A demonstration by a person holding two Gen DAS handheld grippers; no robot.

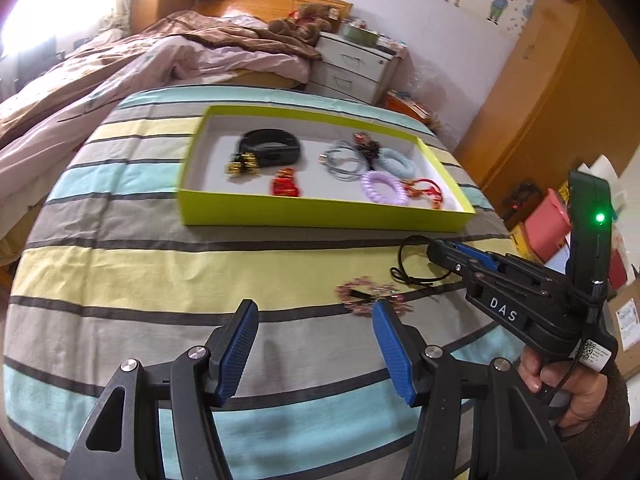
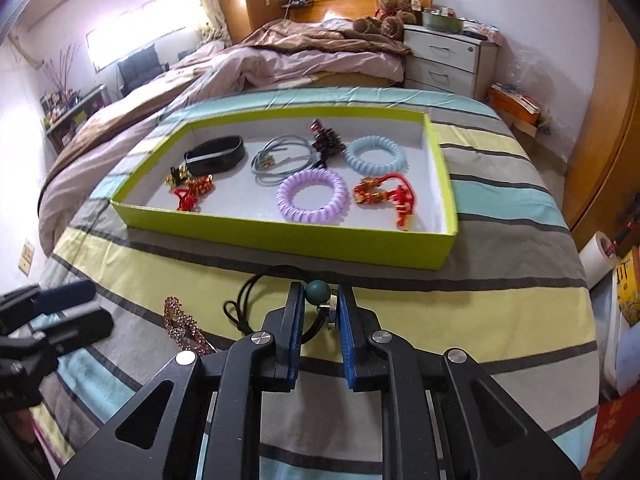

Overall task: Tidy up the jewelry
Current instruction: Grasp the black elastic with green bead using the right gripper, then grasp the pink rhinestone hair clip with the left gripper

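Note:
A lime-green box (image 2: 280,236) (image 1: 320,216) sits on the striped cover and holds several pieces: a black band (image 2: 216,156), a purple coil ring (image 2: 312,196), a blue coil ring (image 2: 376,156), grey cords (image 2: 280,156) and red-gold charms (image 2: 380,196). My right gripper (image 2: 319,304) (image 1: 440,250) is closed around a black cord necklace with a green bead (image 2: 318,292); its cord (image 1: 416,272) loops on the cover. A pink beaded bracelet (image 1: 368,298) (image 2: 182,324) lies just ahead of my open, empty left gripper (image 1: 316,316) (image 2: 72,304).
The striped cover (image 1: 160,264) drapes a rounded surface. A bed with pink and brown bedding (image 2: 280,60) lies behind. A white nightstand (image 2: 448,60) stands at the back right. Boxes and clutter (image 1: 560,232) sit on the floor to the right.

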